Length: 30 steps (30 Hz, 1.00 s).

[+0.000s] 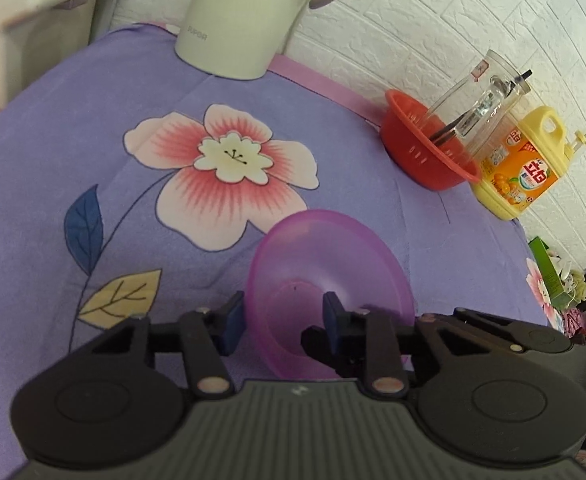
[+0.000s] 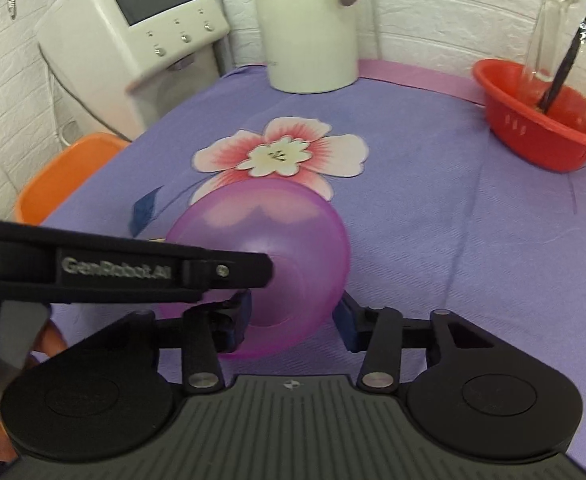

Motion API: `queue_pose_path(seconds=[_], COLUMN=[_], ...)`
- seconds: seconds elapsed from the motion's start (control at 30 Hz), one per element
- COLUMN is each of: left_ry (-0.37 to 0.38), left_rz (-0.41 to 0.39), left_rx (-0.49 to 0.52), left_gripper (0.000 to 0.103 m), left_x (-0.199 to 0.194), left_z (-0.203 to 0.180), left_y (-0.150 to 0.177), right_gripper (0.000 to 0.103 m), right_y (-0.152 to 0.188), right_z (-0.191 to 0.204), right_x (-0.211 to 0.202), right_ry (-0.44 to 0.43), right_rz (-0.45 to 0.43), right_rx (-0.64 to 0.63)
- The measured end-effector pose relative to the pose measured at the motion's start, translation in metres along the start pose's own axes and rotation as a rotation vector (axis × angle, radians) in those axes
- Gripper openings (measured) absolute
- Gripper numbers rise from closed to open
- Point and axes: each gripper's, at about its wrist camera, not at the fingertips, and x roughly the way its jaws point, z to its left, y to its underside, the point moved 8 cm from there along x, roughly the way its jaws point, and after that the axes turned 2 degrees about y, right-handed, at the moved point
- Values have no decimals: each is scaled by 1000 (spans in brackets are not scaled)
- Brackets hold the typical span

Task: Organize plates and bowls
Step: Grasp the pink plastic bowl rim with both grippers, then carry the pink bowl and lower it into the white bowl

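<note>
Floral cloth (image 1: 93, 120): both grippers (image 1: 279, 322) (image 2: 295, 318) clamp purple bowl (image 1: 333, 264), red basket (image 1: 425, 152) well apart

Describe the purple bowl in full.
The purple bowl is round, see-through, plastic by its look, and empty, with a small flat bottom and wide flaring sides. It is tilted, opening toward the cameras, over the flowered cloth beside the big pink flower. The left claw is shut on one side of its wall, one finger outside and one inside. The right claw straddles the opposite side; whether its pads press is unclear. Its lower rim is hidden.
</note>
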Motion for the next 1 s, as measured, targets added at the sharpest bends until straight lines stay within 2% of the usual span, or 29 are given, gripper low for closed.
queue_pose_path(seconds=[0.2,0.4,0.63,1.0], left_ry=[36,86,156,251], left_rz=[-21,-58,-55,33], left_rx=[-13,41,97,233], left_gripper=[27,27,26,27], left_x=[-30,-74,-118,-147], left_z=[-17,-61,-117,-194], left_y=[5,30,93,222], right_gripper=[78,81,82,86], right_y=[-3,10,60,174], right_z=[4,6,6,-6], right_x=[-24,-75,-153,-242], right_ry=[-11,49,119,233], right_rz=[-16,-53,-99,-88], right_rx=[19,9,4,25])
